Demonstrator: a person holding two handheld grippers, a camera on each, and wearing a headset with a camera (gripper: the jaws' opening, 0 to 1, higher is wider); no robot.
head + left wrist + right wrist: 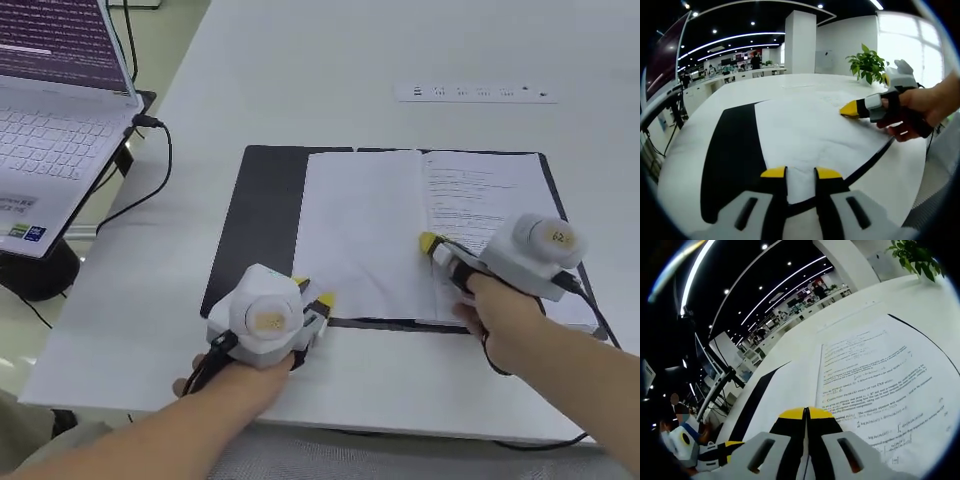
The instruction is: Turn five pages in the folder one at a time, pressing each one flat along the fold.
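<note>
The folder lies open and flat on the white desk, close to the desk's near edge and roughly midway along it, with its black cover bare on the left. A blank turned page covers the middle, a printed page lies on the right, and the fold runs between them, away from the near edge.

The right tool has its jaws together, yellow tips meeting, and sits low over the paper at the near stretch of the fold, just on the printed side; whether it bears down I cannot tell. The left tool is at the near-left corner of the blank page, beside the folder's near edge, its jaws a narrow gap apart with nothing clearly between them.

This looks like the pressing step for one page; how many of the five are done I cannot tell.

Risks, as I judge them: a closed tip dragged along the fold could plough the sheet into a crease or tear it; a stroke wandering off the fold would leave the page arched, and it could flop back; with the left tool not gripping, the folder could skate on the smooth desk.

A laptop sits at the desk's left edge, its cable trailing towards the folder
</note>
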